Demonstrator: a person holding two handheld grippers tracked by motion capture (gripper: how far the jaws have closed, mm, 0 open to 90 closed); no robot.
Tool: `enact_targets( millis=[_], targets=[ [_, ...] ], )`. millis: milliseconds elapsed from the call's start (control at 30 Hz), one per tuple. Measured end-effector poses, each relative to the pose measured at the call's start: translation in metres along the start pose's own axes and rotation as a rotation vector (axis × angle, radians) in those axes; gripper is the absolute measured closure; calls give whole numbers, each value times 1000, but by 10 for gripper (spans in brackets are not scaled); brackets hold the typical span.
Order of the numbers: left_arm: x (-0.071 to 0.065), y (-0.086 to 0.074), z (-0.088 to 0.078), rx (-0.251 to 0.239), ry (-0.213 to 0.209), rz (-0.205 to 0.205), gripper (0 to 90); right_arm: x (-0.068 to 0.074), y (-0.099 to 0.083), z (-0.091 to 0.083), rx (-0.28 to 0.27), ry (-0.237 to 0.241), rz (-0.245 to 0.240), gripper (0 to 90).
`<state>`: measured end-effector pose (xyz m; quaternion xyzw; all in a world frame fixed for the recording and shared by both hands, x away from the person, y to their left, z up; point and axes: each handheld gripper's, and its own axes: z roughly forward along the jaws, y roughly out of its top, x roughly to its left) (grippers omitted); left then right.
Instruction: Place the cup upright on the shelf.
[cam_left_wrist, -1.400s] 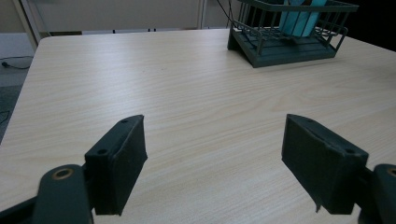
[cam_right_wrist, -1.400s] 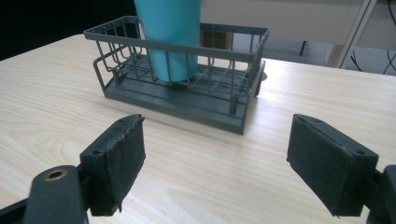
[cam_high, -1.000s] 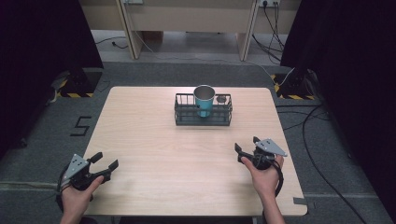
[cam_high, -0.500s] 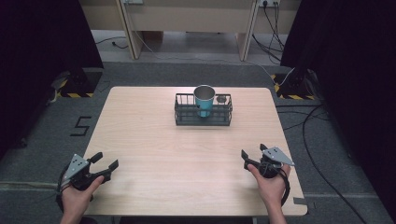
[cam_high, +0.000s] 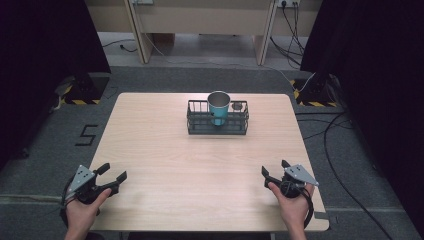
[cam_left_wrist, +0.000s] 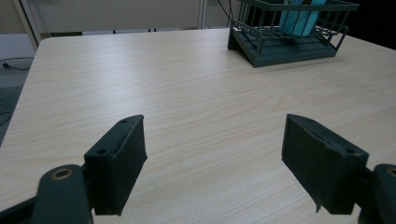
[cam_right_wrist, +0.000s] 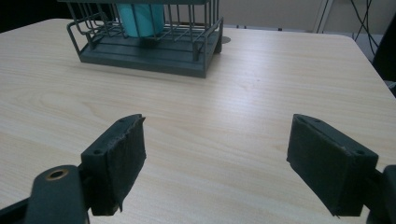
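Note:
A teal cup (cam_high: 218, 107) stands upright inside a dark wire basket (cam_high: 195, 122) at the far middle of the wooden table (cam_high: 165, 150). The cup (cam_left_wrist: 299, 14) and basket (cam_left_wrist: 261, 44) show at the top right of the left gripper view; the cup (cam_right_wrist: 140, 18) and basket (cam_right_wrist: 154, 53) sit top left in the right gripper view. My left gripper (cam_high: 113, 173) is open near the front left corner, empty. My right gripper (cam_high: 274, 169) is open near the front right corner, also empty.
A small dark round object (cam_high: 237, 105) lies just behind the basket's right end. Cables (cam_high: 340, 125) trail on the grey floor to the right. Yellow-black striped bases (cam_high: 80, 95) stand at both far sides. A wooden bench (cam_high: 200, 20) stands beyond the table.
My right gripper has drawn back toward the table's front edge and slightly rightward. The left gripper has stayed in place. Cup and basket are unmoved.

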<state>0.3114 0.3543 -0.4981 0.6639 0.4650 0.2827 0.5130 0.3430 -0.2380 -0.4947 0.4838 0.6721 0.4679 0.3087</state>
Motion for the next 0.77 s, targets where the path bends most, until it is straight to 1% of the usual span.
enact_targets(
  millis=[200,367,767],
  targets=[
    [0,0,0,0,-5,2,214,-1,-5,-1,-4,-6,3,200],
    [-1,0,1,0,-10,6,214,-2,-5,-4,-25,-13,-2,199],
    [-1,0,1,-2,-12,5,214,-3,-8,-5,-25,-14,12,195]
  ],
)
